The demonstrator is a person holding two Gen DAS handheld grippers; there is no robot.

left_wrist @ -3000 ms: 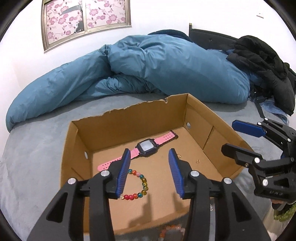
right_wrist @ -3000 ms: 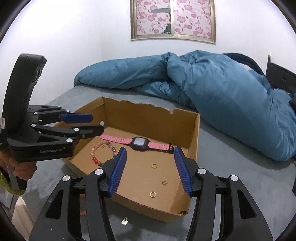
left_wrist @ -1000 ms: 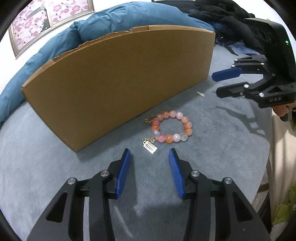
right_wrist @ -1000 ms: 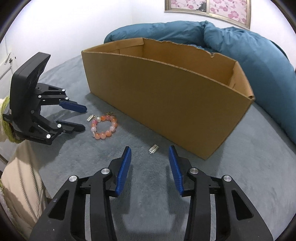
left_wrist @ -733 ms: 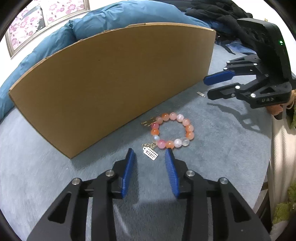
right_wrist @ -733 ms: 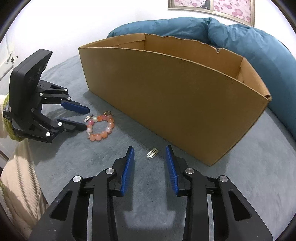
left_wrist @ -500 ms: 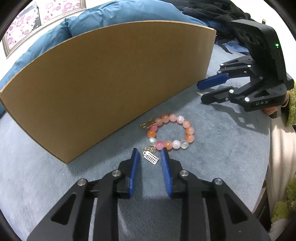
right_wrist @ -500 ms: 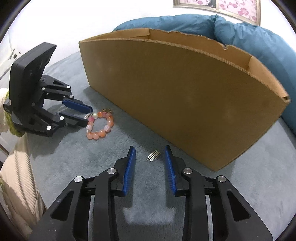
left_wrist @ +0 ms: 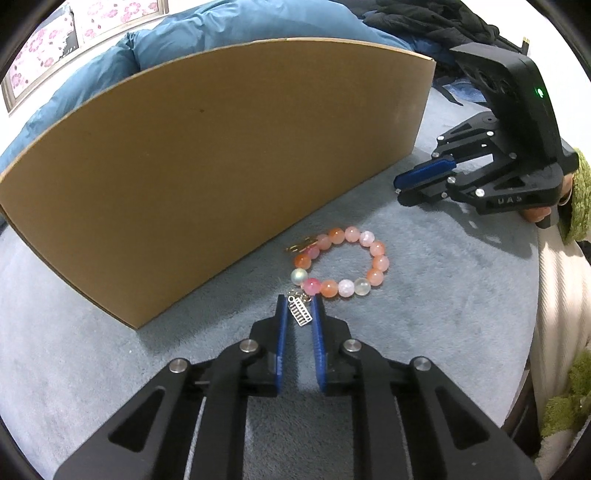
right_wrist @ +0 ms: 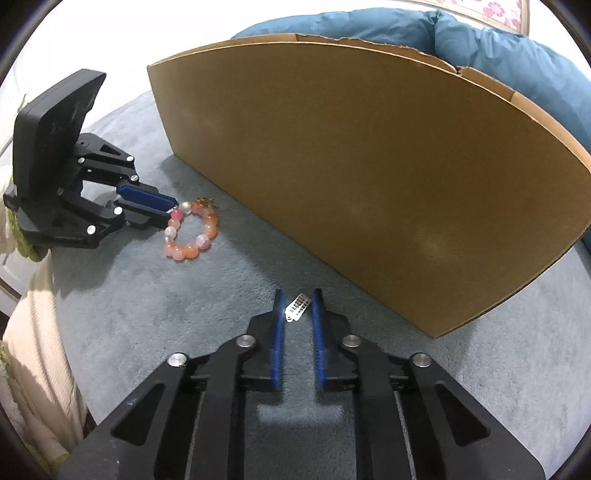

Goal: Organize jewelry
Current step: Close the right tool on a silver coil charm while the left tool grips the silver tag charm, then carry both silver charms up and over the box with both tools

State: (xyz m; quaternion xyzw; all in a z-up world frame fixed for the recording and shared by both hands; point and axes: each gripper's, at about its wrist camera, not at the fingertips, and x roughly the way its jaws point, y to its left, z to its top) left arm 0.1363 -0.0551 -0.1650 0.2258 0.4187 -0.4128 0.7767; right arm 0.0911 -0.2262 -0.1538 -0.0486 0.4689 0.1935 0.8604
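A bracelet (left_wrist: pixel 376 258) of orange and pink beads lies on the grey bed cover in front of the cardboard box (left_wrist: pixel 221 147). Its silver tag charm (left_wrist: pixel 301 313) sits between the blue pads of my left gripper (left_wrist: pixel 300 301), whose jaws are closing and touch it on both sides. In the right wrist view, the left gripper (right_wrist: pixel 170 210) meets the bracelet (right_wrist: pixel 190 251) at its near end. A separate small silver charm (right_wrist: pixel 298 305) lies between the closing pads of my right gripper (right_wrist: pixel 297 295), close to the box wall (right_wrist: pixel 369 166). The right gripper (left_wrist: pixel 400 186) looks nearly shut from the side.
The box's tall front wall hides its inside. A blue duvet (left_wrist: pixel 221 26) lies behind it, with black clothes (left_wrist: pixel 424 18) at the far right. The bed's edge runs close behind both grippers. A hand in a green sleeve (left_wrist: pixel 576 192) holds the right gripper.
Both grippers came forward and down to the bed cover and narrowed their jaws. The left pads now flank the bracelet's charm; the right pads flank the loose charm.
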